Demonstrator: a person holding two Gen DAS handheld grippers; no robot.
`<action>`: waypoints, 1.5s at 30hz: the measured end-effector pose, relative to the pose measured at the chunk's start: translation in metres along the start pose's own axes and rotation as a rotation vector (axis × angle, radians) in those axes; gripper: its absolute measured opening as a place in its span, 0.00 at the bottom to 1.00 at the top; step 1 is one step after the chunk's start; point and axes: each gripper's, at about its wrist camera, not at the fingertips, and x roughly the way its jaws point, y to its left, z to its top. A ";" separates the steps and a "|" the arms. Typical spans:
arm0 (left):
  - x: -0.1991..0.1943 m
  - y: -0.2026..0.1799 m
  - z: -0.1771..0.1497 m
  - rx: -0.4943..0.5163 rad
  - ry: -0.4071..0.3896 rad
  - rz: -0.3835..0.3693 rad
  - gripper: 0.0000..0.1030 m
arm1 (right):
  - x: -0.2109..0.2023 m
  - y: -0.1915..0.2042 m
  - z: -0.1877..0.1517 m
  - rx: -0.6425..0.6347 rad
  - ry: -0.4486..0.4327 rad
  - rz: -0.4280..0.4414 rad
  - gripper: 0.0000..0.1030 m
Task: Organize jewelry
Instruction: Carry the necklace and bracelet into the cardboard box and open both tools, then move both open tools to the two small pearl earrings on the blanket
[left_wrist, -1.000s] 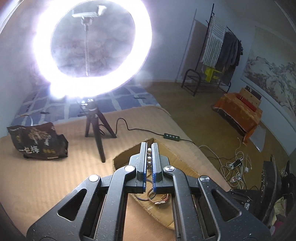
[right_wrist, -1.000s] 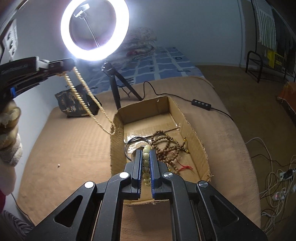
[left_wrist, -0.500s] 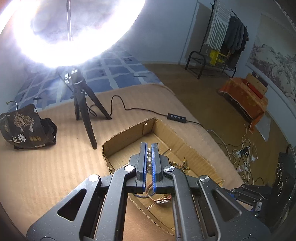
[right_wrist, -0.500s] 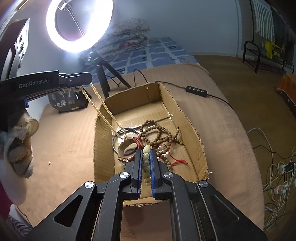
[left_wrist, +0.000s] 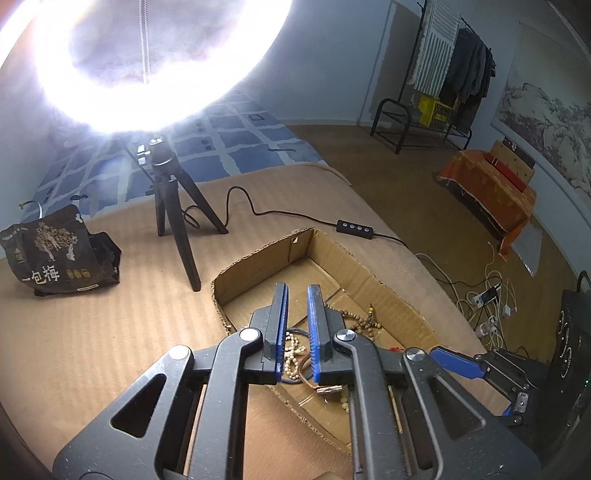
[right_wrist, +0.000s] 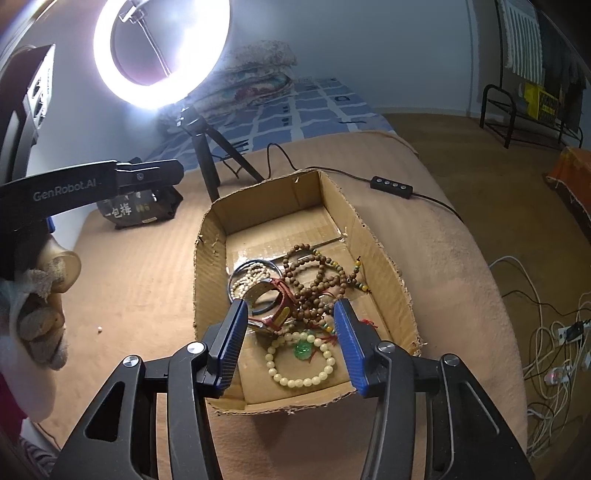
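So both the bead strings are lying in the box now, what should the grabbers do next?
Probably lift both grippers up and away. The right gripper is opening, and the pale bead bracelet lies loose on the cardboard box floor beneath it. The left gripper is opening too, nothing between its pads, small pale beads below.

A lit ring light (right_wrist: 159, 51) on a black tripod (left_wrist: 173, 206) stands beyond the jaws, up and left. A dark printed bag (left_wrist: 55, 254) lies far left of them. An inline cable switch (right_wrist: 391, 183) rests ahead to the right, and tangled white cables (right_wrist: 554, 332) sprawl far right.

Black hand-held gripper (right_wrist: 288, 339), blue ribbed pads (right_wrist: 232, 341) (silver pivot screws), "GenRobot.AI" lettering
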 end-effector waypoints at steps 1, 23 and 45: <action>-0.002 0.000 0.000 -0.001 -0.002 0.000 0.08 | -0.001 0.001 0.000 -0.001 0.000 -0.002 0.46; -0.105 0.083 -0.020 -0.063 -0.106 0.075 0.32 | -0.042 0.058 0.001 -0.072 -0.083 0.000 0.57; -0.146 0.204 -0.118 -0.166 -0.045 0.189 0.32 | -0.049 0.144 -0.035 -0.236 -0.076 0.096 0.59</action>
